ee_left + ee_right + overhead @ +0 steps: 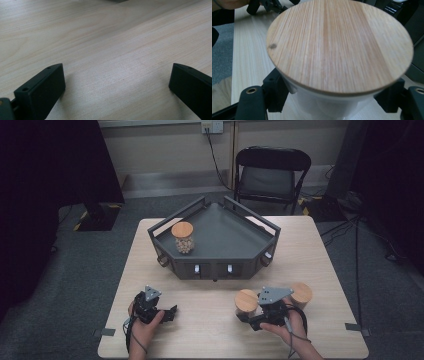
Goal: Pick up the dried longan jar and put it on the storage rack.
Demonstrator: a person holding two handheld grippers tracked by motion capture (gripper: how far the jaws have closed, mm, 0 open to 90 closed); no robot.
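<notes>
Now the jar with the bamboo lid stands on the worktop at your near right, and your right hand-held gripper is clamped on its body just under the lid. A second jar stands just behind that gripper. Your left hand-held gripper rests with jaws wide apart over bare wood. A third jar sits on the grey tray.

My left hand sits low at the near-left of the table, holding the left gripper level & pointing right, jaws spread wide w/ nothing between. Right hand at the near-right, forearm coming in from the bottom edge; the right gripper points left, jaws clamped on the jar just under its lid.
</notes>
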